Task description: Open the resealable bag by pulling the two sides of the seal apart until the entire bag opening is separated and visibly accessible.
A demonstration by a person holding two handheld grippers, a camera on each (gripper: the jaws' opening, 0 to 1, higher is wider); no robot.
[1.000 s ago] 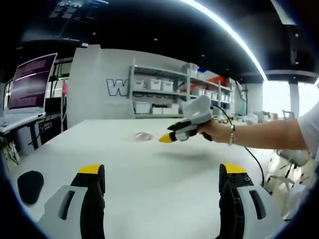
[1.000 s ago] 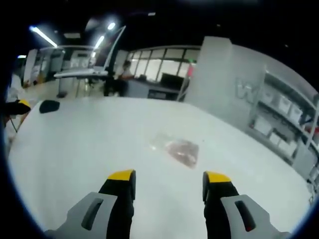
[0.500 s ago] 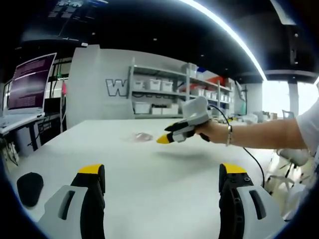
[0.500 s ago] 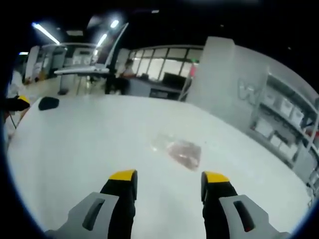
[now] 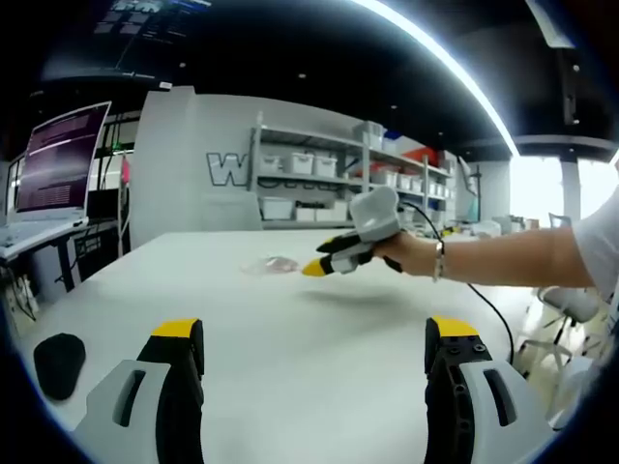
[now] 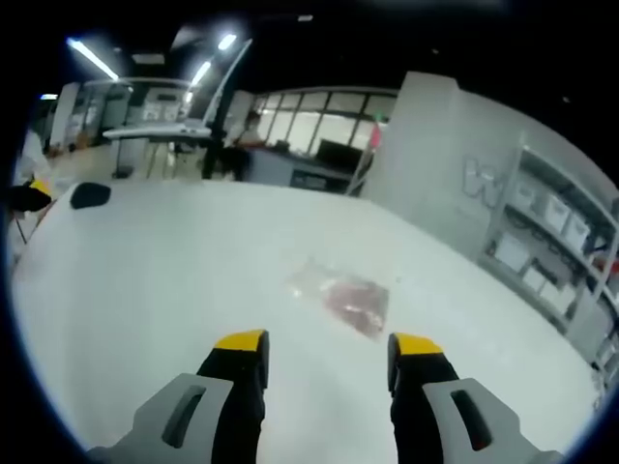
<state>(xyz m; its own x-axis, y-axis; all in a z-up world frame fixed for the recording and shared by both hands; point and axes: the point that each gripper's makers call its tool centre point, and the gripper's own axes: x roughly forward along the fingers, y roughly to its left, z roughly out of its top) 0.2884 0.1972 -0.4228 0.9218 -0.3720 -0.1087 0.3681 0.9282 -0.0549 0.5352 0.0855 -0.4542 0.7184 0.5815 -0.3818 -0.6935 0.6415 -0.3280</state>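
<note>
Approach step. Clear resealable plastic bag with pinkish contents [image 6: 340, 295] lies flat, sealed, on white table [image 6: 145, 290]. Right gripper [image 6: 326, 342] hovers just short of bag, jaws parted, empty. Left gripper [image 5: 309, 333] well back, jaws spread, empty. Next: pinch one seal lip.

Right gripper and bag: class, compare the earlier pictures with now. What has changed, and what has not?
The right gripper, open, has edged closer to the resealable bag. Nothing was gripped. The bag lies flat on the white table, untouched; the left gripper stays open and back.
</note>
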